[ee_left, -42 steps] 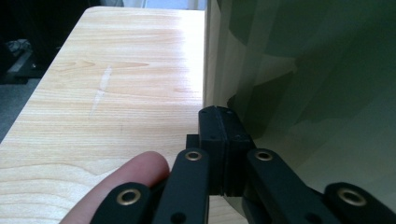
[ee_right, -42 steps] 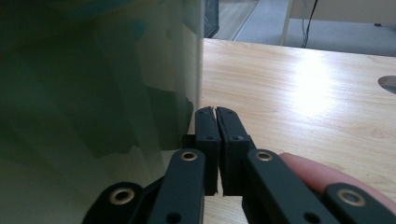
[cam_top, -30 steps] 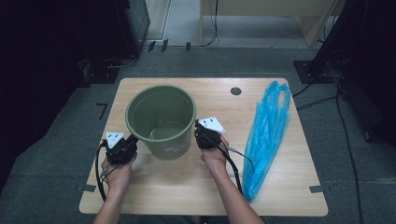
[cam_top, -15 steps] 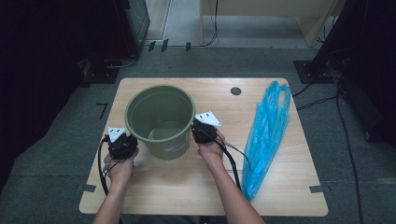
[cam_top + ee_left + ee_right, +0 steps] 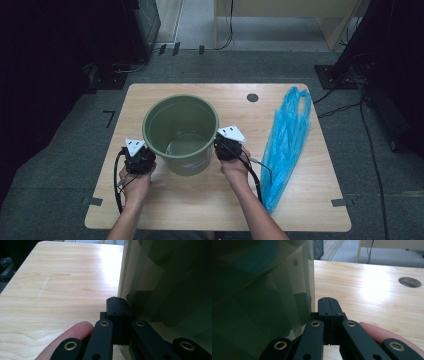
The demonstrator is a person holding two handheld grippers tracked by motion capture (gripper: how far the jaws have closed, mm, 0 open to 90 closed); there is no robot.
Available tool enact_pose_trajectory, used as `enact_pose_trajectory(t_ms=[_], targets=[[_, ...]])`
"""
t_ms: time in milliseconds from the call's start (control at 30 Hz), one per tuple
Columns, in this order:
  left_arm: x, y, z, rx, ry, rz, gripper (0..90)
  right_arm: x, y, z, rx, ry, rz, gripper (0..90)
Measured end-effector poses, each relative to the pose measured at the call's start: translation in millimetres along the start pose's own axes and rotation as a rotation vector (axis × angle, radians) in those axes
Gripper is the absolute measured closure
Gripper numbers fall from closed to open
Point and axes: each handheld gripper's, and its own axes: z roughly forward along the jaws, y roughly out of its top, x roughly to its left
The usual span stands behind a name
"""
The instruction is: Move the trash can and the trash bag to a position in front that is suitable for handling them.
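- Bucket (image 5: 181, 134), green and empty, stands mid-bench, a gripper at each side of it, seemingly bracketed for steadying or shifting.
- Blue bag (image 5: 286, 142) lies along the right of the bench (image 5: 210, 210), probably waiting as a liner.
- Left gripper (image 5: 119, 305): jaws clenched together, empty, tip right beside the bucket wall.
- Right gripper (image 5: 328, 305): likewise clenched, holding nothing, just beside the wall.
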Motion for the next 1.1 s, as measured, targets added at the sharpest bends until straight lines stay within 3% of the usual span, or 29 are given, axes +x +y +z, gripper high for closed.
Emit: enact_pose_trajectory(t_ms=[533,1100], targets=[[-38.0,-7.5,-5.3,0.006,-0.052,0.037,90.0,-28.4,-15.0,-38.4,-0.002,-0.047,0.01,90.0],[-65.7,-23.5,-25.1,0.005,-0.107,0.086,90.0,-43.3,-34.5,-80.8,-0.01,-0.077,0.023,90.0]])
